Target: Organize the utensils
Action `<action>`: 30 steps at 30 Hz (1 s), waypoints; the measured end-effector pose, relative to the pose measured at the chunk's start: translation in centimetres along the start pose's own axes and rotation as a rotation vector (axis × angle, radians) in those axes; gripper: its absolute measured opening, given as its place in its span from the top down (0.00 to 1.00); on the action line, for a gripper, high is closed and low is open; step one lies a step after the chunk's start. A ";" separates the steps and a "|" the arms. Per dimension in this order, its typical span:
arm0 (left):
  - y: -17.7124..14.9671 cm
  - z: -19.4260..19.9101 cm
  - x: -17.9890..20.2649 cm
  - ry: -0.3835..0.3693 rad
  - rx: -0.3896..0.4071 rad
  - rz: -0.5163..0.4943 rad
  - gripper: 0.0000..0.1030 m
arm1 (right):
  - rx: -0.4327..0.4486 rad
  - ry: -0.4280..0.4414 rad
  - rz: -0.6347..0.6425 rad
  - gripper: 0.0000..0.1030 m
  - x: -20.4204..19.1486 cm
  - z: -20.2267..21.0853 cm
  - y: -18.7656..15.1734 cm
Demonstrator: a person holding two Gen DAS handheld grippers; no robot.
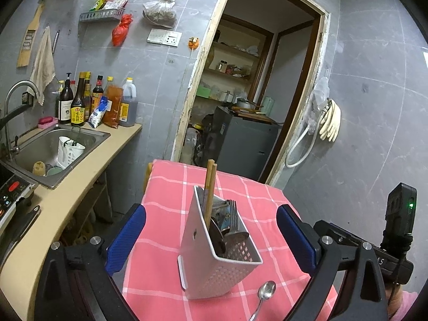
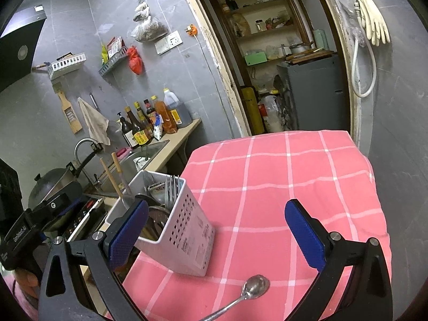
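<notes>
While the left claw [image 1: 211, 236] hangs spread wide around the white holder [image 1: 214, 256], pads clear of its walls, the right claw [image 2: 216, 230] is spread too, gripping nothing. One spoon [image 2: 254, 287] lies loose on the pink-checked surface [image 2: 294, 174], at five o'clock from the holder, likely the last stray. Chopsticks [image 1: 209, 187] and forks [image 1: 233, 214] stand inside.

Both tongs [image 1: 211, 238] [image 2: 216, 232] wide open, empty
</notes>
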State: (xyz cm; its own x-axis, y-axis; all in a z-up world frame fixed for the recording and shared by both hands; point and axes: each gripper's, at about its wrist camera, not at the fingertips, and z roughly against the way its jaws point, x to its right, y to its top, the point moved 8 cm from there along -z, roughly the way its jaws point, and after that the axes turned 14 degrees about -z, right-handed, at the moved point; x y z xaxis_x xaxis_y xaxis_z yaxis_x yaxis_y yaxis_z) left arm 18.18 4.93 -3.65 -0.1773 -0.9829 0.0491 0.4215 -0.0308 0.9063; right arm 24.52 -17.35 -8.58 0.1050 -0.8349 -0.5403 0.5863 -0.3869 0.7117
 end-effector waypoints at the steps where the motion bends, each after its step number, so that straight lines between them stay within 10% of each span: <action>1: -0.1 0.0 0.1 0.000 -0.002 -0.001 0.05 | -0.002 -0.001 -0.002 0.03 0.1 0.1 -0.2; 30: -4.9 1.8 3.2 0.148 -0.085 0.026 0.05 | -0.152 -0.035 0.050 0.03 4.7 0.6 -5.5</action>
State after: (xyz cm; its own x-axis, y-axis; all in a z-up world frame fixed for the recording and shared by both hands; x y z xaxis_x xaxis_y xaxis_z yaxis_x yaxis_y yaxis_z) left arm 13.90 2.22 -7.19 -0.0348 -0.9994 0.0042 0.4993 -0.0137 0.8663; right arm 21.30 -19.39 -14.81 0.1111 -0.8658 -0.4879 0.6960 -0.2826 0.6601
